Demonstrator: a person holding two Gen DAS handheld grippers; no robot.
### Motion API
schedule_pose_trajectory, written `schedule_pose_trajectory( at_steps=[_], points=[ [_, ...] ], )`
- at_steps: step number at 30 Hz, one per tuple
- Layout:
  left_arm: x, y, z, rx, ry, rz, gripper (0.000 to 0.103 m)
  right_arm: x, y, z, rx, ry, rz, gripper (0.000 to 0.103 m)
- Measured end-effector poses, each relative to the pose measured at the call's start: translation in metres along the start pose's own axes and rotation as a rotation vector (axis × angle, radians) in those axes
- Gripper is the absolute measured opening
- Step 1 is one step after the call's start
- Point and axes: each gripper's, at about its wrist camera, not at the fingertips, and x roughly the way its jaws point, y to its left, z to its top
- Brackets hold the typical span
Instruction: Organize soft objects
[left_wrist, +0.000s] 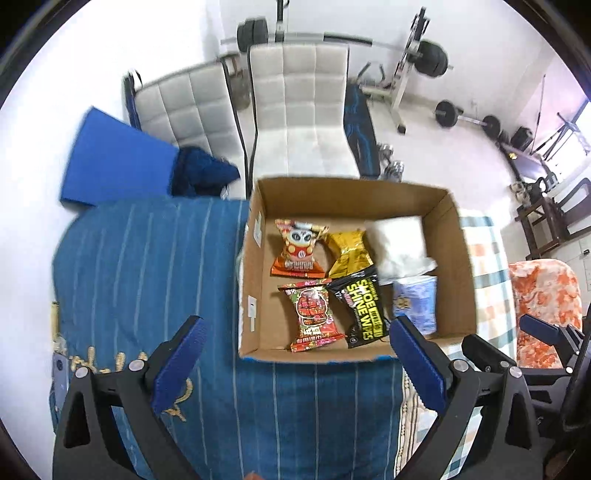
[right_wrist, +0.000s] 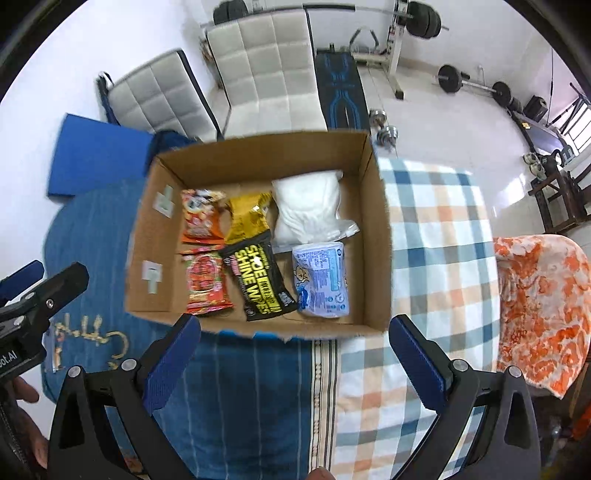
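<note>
Left wrist: we find left gripper (left_wrist: 295, 354) spread wide, empty, above cardboard box (left_wrist: 354, 192) holding six soft packets, wipes pack (left_wrist: 360, 308) included; right wrist: right gripper (right_wrist: 293, 350) likewise released, box (right_wrist: 376, 236) on cloth-covered table (right_wrist: 436, 229).

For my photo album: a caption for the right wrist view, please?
Open right gripper above a cardboard box holding six soft packets.

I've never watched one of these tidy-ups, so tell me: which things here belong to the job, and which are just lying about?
Part of the job:
cardboard box
two red snack packets
gold packet
shoe shine wipes
white pouch
blue tissue pack

Just lying about:
white chairs
barbell
blue mat
orange-patterned cloth
</note>
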Motion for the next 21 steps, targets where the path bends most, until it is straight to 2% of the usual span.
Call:
schedule_pose_trajectory(
  at_steps=[4, 10, 13, 21],
  points=[
    [-0.061, -0.003, -0.019, 0.002, -0.093, -0.011, 0.101, -0.055, -0.002, -0.023, 0.012, -0.063, 0.028, 0.103],
    [-0.125, -0.005, -0.046, 0.021, -0.172, -0.01, 0.101, -0.129, -0.002, -0.065, 0.026, -0.148, 0.037, 0.103],
    [-0.145, -0.005, -0.058, 0.026, -0.195, -0.01, 0.101, -0.159, -0.001, -0.083, 0.022, -0.177, 0.045, 0.103],
    [-0.178, -0.001, -0.088, 0.009, -0.192, -0.043, 0.101, -0.215, 0.01, -0.124, -0.018, -0.205, 0.063, 0.103]
  ],
)
